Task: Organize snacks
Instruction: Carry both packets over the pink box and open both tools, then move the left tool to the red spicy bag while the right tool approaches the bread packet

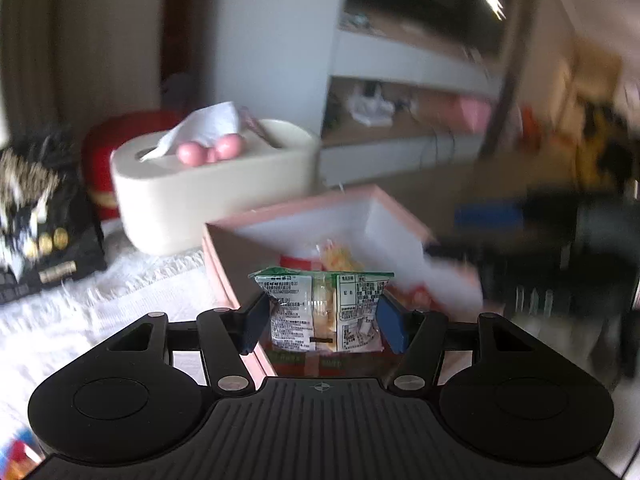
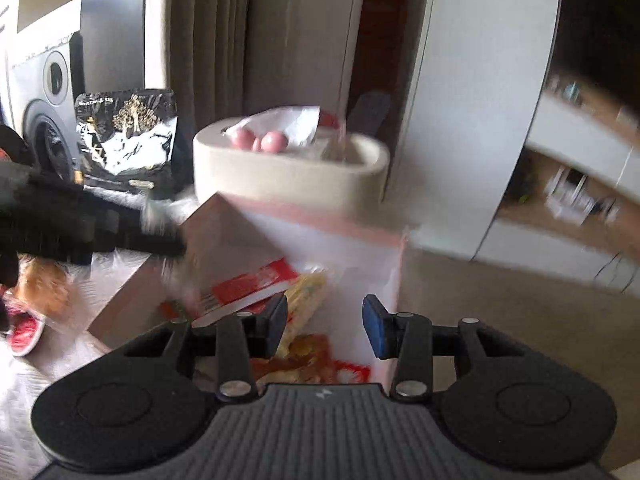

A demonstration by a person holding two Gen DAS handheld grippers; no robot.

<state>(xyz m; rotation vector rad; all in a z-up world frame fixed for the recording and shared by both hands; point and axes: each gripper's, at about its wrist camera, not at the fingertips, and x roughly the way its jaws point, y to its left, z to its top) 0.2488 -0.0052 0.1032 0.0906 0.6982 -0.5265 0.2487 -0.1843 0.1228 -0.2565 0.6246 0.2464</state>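
Observation:
My left gripper (image 1: 323,322) is shut on a clear snack packet with a green top edge (image 1: 324,312), held over the near part of the pink box (image 1: 384,200). The box is white inside and holds several snack packets, red and yellow (image 1: 320,258). In the right wrist view my right gripper (image 2: 325,326) is open and empty above the same pink box (image 2: 332,220), over a red packet (image 2: 256,284) and a yellow one (image 2: 304,300). The left gripper's dark body (image 2: 80,220) shows blurred at the left.
A cream tissue box with pink balls (image 1: 208,184) stands behind the pink box. A black and gold bag (image 1: 44,220) stands at the left on the white cloth (image 1: 100,312). More snacks (image 2: 36,292) lie left of the box. A white cabinet (image 1: 400,152) is behind.

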